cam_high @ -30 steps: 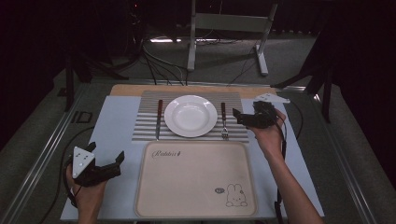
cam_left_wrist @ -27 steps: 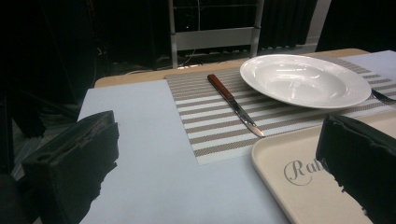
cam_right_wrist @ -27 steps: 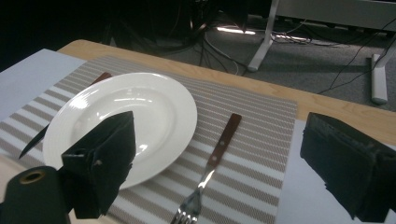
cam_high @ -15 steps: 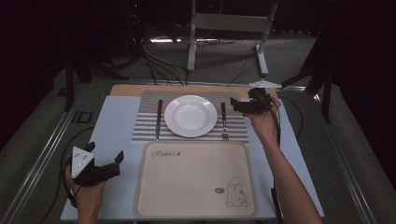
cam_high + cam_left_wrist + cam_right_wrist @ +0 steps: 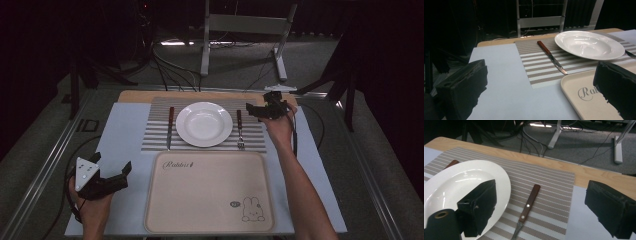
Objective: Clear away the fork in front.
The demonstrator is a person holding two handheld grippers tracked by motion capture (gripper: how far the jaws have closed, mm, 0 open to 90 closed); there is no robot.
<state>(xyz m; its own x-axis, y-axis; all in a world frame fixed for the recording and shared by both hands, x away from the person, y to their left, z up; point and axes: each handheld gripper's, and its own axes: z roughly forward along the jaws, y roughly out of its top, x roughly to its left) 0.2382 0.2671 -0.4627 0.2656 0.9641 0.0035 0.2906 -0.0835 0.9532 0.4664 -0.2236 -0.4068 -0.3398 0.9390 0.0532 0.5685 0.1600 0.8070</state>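
A white plate (image 5: 204,123) sits on a striped placemat (image 5: 155,131), with a knife (image 5: 170,126) to its left and a fork (image 5: 240,129) to its right, both with brown handles. My right gripper (image 5: 256,111) hovers open just above and right of the fork's handle (image 5: 530,200); one jaw overlaps the plate (image 5: 456,182) in the right gripper view, and nothing is between the jaws. My left gripper (image 5: 111,172) rests open near the table's front left, beside the beige tray (image 5: 210,192). The knife (image 5: 551,57) and plate (image 5: 589,45) lie ahead of it.
The beige tray with a rabbit drawing (image 5: 252,210) takes up the front middle of the pale blue table cover (image 5: 122,135). A wooden board edge (image 5: 584,172) runs behind the placemat. Cables (image 5: 310,125) trail at the right. A metal stand (image 5: 240,35) is on the floor beyond.
My right gripper has moved away from me and left, from the table's right side to just above the fork's handle. The left gripper has stayed put.
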